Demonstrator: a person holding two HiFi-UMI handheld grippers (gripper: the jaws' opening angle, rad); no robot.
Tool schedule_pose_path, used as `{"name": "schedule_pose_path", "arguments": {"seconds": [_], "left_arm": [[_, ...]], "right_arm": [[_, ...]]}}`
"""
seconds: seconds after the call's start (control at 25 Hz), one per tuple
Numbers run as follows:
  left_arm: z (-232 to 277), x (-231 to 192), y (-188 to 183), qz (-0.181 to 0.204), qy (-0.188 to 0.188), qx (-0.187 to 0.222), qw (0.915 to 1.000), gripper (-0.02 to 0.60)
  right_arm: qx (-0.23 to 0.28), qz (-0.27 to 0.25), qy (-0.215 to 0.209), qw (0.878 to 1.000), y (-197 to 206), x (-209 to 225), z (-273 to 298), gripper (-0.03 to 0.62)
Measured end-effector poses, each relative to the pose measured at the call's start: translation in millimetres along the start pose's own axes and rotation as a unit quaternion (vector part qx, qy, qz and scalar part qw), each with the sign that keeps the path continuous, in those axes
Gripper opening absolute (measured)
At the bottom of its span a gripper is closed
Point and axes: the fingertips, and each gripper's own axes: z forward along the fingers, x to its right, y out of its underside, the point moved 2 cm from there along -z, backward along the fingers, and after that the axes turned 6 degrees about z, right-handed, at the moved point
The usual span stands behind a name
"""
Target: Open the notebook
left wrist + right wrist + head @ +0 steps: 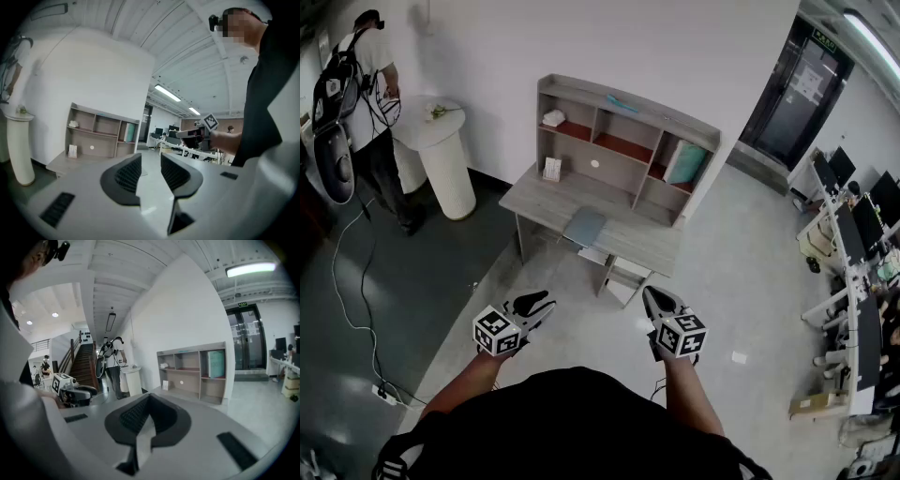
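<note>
Lying well beyond left tool (544, 304): notebook (584, 226)

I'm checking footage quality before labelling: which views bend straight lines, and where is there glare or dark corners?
Head view: mild bending, even light, desk sharp. Left gripper view: strong fisheye, black corners, ceiling light strip blown out. Right gripper view: same fisheye and black corners, ceiling lamp glaring, shelf unit clear.
</note>
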Motion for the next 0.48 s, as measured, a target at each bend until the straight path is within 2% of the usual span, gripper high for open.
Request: {"name": "schedule_pose_path", "arguments": {"seconds": [0.24,0.48], "left_arm": [[-6,17,15,0.024,0.015,-0.025,0.9993,0.133],[-27,17,17,0.025,0.004,-0.027,0.9993,0.131]], "right_arm": [[-0.006,-0.011,-0.003,1.0,17,-17,3,0.0],[-0.002,0.008,-0.003,1.0,26,-27,0,0.0]]}}
